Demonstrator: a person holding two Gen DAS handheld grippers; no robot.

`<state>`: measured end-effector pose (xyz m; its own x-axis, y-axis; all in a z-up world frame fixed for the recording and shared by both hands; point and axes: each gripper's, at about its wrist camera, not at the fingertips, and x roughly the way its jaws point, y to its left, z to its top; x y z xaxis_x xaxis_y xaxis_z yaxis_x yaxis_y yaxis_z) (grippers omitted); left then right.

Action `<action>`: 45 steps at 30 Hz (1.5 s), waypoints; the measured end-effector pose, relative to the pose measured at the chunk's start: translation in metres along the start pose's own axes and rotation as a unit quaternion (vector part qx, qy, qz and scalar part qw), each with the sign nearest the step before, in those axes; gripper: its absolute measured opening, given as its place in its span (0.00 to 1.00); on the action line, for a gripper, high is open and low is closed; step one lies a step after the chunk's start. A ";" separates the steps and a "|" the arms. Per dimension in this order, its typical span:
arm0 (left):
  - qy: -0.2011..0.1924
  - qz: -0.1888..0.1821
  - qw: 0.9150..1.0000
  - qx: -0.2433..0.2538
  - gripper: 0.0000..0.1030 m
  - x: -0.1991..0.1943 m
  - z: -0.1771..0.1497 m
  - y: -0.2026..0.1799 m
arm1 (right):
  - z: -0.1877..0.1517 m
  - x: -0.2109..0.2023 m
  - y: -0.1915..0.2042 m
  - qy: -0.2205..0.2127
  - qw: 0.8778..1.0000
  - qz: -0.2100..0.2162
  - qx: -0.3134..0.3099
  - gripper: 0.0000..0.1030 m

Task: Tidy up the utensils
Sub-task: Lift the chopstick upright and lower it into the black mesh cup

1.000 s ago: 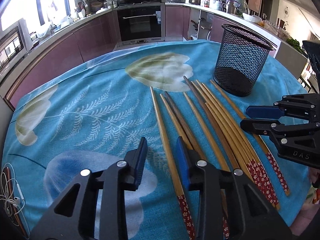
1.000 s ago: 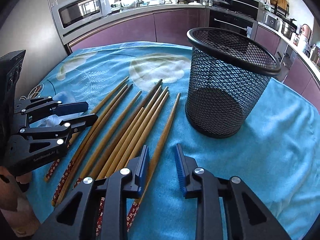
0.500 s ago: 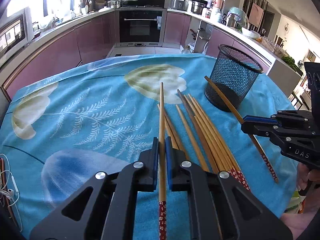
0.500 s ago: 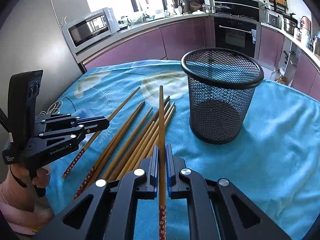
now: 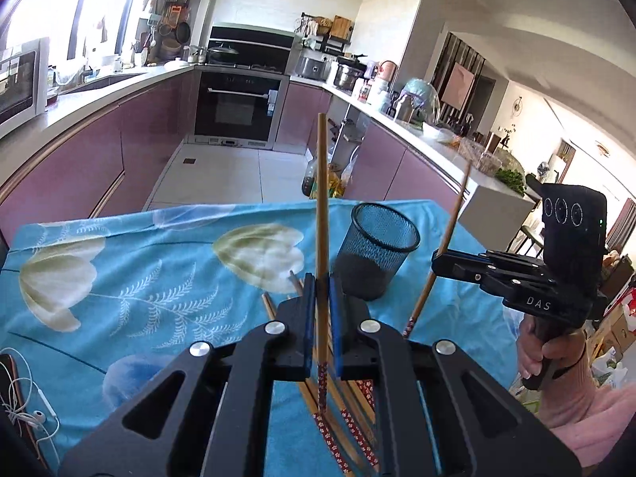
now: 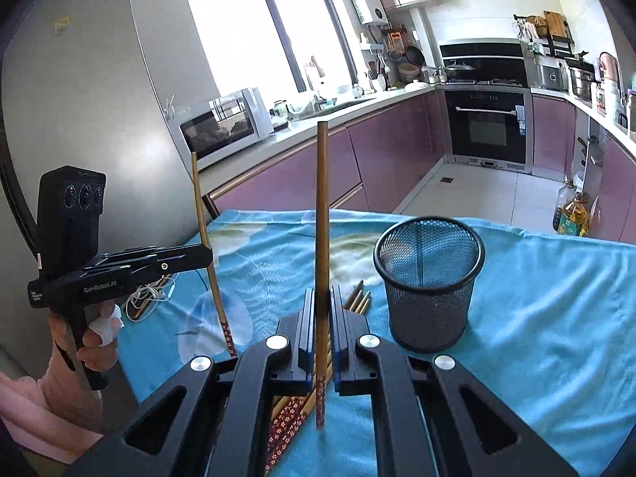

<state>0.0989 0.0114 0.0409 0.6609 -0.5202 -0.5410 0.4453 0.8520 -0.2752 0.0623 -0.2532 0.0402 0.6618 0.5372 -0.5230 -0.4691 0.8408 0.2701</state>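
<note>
My left gripper (image 5: 321, 278) is shut on a wooden chopstick (image 5: 321, 206) that points straight ahead, lifted above the blue cloth. My right gripper (image 6: 322, 292) is shut on another chopstick (image 6: 322, 206) in the same way. Each gripper shows in the other's view: the right gripper (image 5: 437, 264) with its chopstick (image 5: 449, 234) at the right, the left gripper (image 6: 208, 256) with its chopstick (image 6: 206, 238) at the left. The black mesh cup (image 5: 375, 254) (image 6: 429, 278) stands upright on the cloth, ahead and between them. Several chopsticks (image 5: 342, 417) (image 6: 290, 413) with red patterned ends still lie below the grippers.
The table wears a blue floral cloth (image 5: 139, 278). White earphones and a cable (image 5: 24, 409) lie at its left edge. A kitchen with purple cabinets, an oven (image 5: 234, 107) and a microwave (image 6: 222, 127) lies beyond. A person's hands in pink sleeves hold both grippers.
Both grippers closed on one chopstick each and lifted them off the cloth. The views rose and tipped up, so the cup and table now sit lower and farther off.
</note>
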 end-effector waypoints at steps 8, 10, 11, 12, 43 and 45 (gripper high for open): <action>-0.060 -0.037 0.998 -0.008 0.07 -0.009 0.046 -0.020 | 0.042 -0.018 -0.006 -0.054 0.998 -0.001 -0.013 0.06; -0.072 -0.042 0.996 -0.003 0.07 -0.007 0.061 -0.029 | 0.053 -0.022 -0.008 -0.066 0.998 -0.004 -0.017 0.06; -0.078 -0.044 0.996 0.000 0.07 -0.006 0.067 -0.035 | 0.057 -0.025 -0.009 -0.071 0.997 -0.007 -0.019 0.06; -0.085 -0.048 0.995 0.003 0.07 -0.005 0.075 -0.040 | 0.062 -0.027 -0.010 -0.076 0.997 -0.011 -0.021 0.06; 0.026 -0.005 0.999 0.039 0.08 0.168 0.105 -0.069 | 0.070 0.054 -0.071 0.076 0.993 -0.092 0.011 0.08; 0.031 -0.003 0.999 0.035 0.08 0.173 0.106 -0.066 | 0.071 0.058 -0.073 0.078 0.992 -0.094 0.014 0.08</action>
<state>0.2477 -0.1410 0.0492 0.6208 -0.5183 -0.5882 0.4920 0.8417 -0.2225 0.1769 -0.2789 0.0478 0.6357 0.3558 -0.6851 -0.3282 0.9278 0.1773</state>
